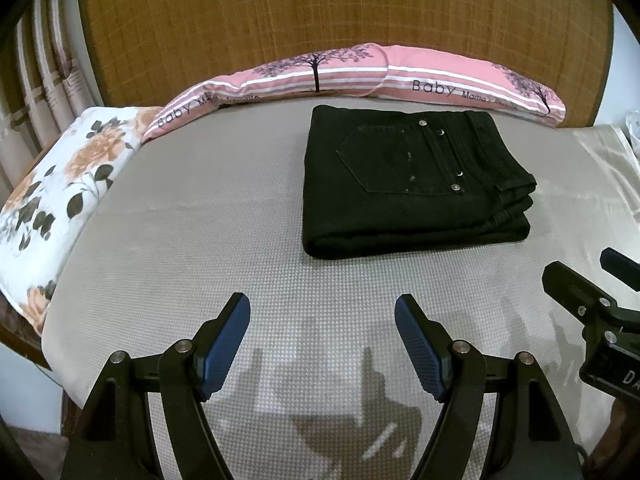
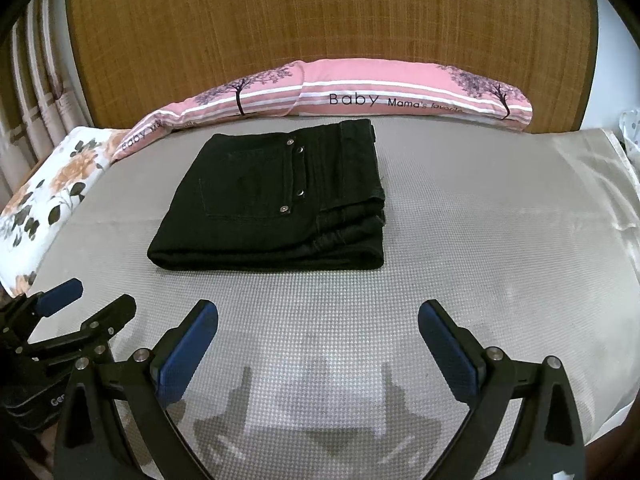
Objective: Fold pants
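Both tools (image 1: 322, 312) (image 2: 318, 320) gape, well short of the folded pants (image 1: 412, 184) (image 2: 276, 200).

The pants (image 1: 412, 188) were plain black with small silver rivets around a stitched pocket. The bed (image 1: 192, 248) beneath them wore a grey cover in a fine dotted weave. At twelve o'clock lay a long pillow (image 1: 360, 76), pink with white stripes, dark purple trees and black lettering. At nine o'clock a white pillow (image 1: 60, 184) carried orange flowers and dark green leaves. The headboard (image 1: 320, 8) was woven brown. Both tongs, left (image 1: 322, 354) and right (image 2: 318, 354), were black with blue pads (image 1: 226, 348).
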### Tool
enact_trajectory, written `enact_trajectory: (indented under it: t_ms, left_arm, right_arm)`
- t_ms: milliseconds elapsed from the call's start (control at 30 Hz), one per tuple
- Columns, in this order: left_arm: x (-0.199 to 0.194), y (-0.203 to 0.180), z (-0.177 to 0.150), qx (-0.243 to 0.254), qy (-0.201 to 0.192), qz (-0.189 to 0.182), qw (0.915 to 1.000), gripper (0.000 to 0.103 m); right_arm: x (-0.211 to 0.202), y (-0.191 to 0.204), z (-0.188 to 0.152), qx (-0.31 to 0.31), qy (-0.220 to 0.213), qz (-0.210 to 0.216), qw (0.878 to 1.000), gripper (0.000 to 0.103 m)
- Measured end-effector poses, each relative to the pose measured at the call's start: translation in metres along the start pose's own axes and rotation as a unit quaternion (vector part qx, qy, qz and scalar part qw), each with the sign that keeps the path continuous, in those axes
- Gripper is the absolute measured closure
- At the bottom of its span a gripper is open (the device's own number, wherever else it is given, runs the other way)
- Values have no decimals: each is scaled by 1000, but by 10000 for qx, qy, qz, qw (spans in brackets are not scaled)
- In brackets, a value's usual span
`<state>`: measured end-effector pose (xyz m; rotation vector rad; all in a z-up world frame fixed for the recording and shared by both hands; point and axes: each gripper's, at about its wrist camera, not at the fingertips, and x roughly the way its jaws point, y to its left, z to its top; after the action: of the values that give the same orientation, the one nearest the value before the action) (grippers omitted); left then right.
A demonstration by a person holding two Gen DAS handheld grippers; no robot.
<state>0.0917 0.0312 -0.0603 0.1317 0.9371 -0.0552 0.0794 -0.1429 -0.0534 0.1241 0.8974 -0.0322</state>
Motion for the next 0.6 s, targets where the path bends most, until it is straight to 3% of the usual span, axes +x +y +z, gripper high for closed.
enact_trajectory:
  t_ms: [600]
  left_arm:
    - [1, 2, 1, 21, -47, 98, 9999, 28]
  right_arm:
    - [4, -3, 0, 30, 79, -3, 10000, 4]
